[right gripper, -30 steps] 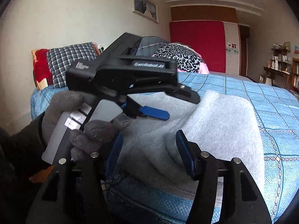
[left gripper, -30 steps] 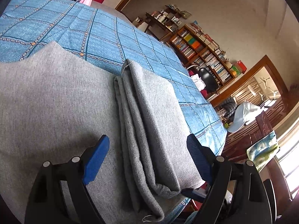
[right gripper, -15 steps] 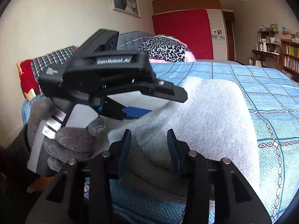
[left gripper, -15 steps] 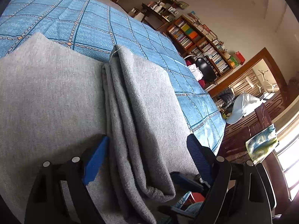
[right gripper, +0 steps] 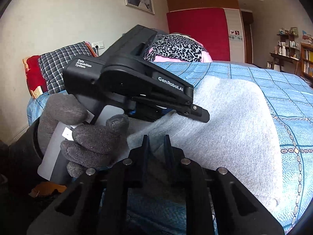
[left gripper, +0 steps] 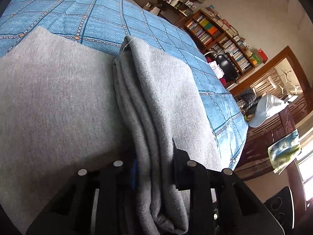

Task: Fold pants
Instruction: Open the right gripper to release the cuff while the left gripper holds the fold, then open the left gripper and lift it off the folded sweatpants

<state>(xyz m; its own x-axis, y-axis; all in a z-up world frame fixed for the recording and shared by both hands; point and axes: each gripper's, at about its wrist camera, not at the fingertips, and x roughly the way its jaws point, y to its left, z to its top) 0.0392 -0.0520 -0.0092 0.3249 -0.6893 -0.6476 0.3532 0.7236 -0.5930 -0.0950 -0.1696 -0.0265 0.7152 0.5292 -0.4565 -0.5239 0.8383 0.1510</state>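
Observation:
Grey pants (left gripper: pixel 58 101) lie on a blue patterned bedspread (left gripper: pixel 101 19), with a folded-over layered edge (left gripper: pixel 148 117) running toward me. My left gripper (left gripper: pixel 153 164) is shut on that layered edge near the bed's near side. In the right wrist view the pants (right gripper: pixel 230 129) bulge up on the bed, and my right gripper (right gripper: pixel 156 146) is shut on their near edge. The left gripper body (right gripper: pixel 133 84), held by a grey-gloved hand (right gripper: pixel 90 135), sits just left of the right one, its fingers on the same cloth.
Pillows (right gripper: pixel 58 66) and a leopard-print bundle (right gripper: pixel 176 49) lie at the bed's head. A bookshelf (left gripper: pixel 221 33), an office chair (left gripper: pixel 227 68) and a wooden bench with cloths (left gripper: pixel 273 117) stand beyond the bed's right edge.
Both grippers went from open to shut. The left closed on the folded layered edge, the right closed on the pants' near edge. Both moved forward onto the cloth.

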